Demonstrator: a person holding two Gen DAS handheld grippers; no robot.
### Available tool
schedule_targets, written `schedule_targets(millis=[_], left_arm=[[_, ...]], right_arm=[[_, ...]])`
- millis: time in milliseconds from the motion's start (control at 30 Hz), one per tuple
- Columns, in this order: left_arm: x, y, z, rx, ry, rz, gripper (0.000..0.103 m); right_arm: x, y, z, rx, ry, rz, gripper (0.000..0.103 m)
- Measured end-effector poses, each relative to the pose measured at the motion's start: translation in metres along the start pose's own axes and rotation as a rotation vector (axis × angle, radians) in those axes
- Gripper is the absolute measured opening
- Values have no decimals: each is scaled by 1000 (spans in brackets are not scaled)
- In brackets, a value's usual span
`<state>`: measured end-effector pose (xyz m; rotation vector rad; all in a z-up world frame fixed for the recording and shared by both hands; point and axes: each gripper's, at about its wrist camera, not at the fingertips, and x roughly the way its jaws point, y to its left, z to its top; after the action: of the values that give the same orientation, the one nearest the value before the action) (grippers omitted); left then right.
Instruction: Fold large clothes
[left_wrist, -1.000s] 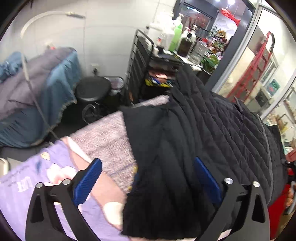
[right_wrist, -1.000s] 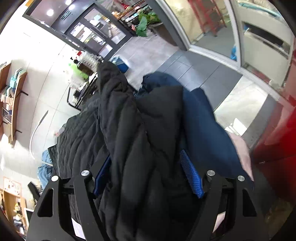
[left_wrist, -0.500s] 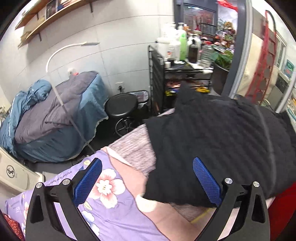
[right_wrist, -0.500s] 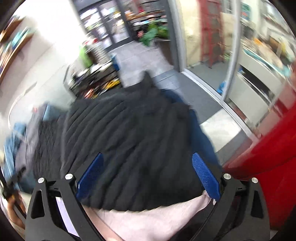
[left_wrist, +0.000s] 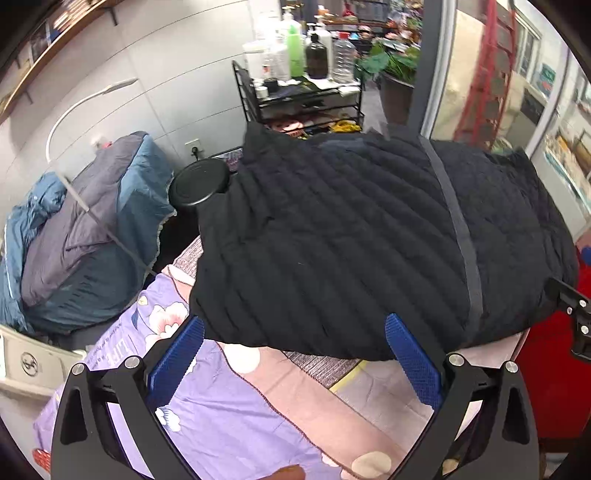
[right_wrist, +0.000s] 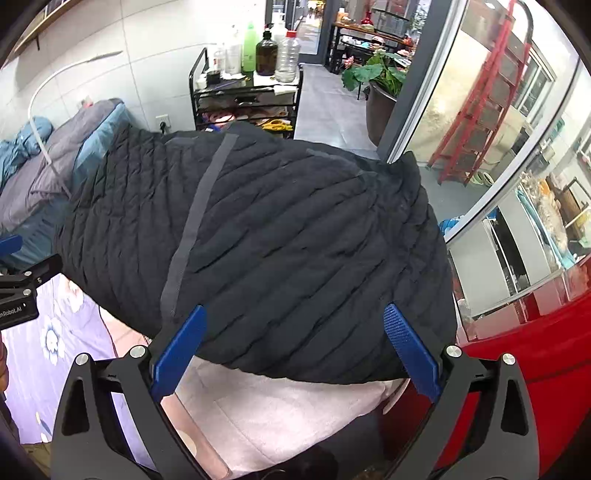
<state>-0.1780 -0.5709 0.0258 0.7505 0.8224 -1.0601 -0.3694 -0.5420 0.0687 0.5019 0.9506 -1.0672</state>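
At the far left stands a bed (left_wrist: 85, 229) under blue and grey covers, with a white lamp arm (left_wrist: 74, 110) arching above it. Next to it a black stool (left_wrist: 199, 182) sits just behind the near work surface. That surface is covered by a lilac floral sheet (left_wrist: 207, 417) on its left part and a pink cloth (right_wrist: 280, 413) on its right.

The left gripper (left_wrist: 293, 360) hangs above the sheet with its blue pads spread wide and nothing between them; its tips sit at the near edge of the jacket (left_wrist: 351, 240). The jacket, black and quilted with a grey stripe (left_wrist: 461, 236) across it, lies spread flat across the surface, covering most of its far part and reaching its right end.

Behind the jacket a black wire cart (right_wrist: 247, 99) carries bottles, among them a green one (right_wrist: 249, 48) and a brown one (right_wrist: 266, 55). Further right a potted plant (right_wrist: 380, 85) stands by a glass door, with a red ladder (right_wrist: 480, 110) beyond the glass.

The right gripper (right_wrist: 293, 345) hovers over the jacket's right part, its pads likewise wide apart and holding nothing, with the pink cloth just below. A red surface (right_wrist: 535, 387) fills the lower right corner.
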Motion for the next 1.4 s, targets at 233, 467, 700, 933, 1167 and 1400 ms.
schedule_targets(millis=[233, 467, 700, 933, 1167, 1400], left_arm=[[-1, -17, -4, 71, 16, 24, 97], [-5, -26, -4, 93, 12, 34, 97], [-6, -33, -3, 114, 13, 41, 97], [-6, -35, -1, 118, 19, 38, 97], [-5, -36, 0, 122, 26, 39, 97], [-5, -38, 0, 134, 22, 43, 97]], right_arm=[[0, 5, -2, -19, 8, -19, 95], [0, 3, -4, -17, 15, -30, 95], [-1, 2, -6, -15, 19, -36, 95], [0, 0, -8, -15, 27, -39, 95], [0, -1, -9, -12, 32, -40, 95], [1, -1, -9, -12, 32, -39, 95]])
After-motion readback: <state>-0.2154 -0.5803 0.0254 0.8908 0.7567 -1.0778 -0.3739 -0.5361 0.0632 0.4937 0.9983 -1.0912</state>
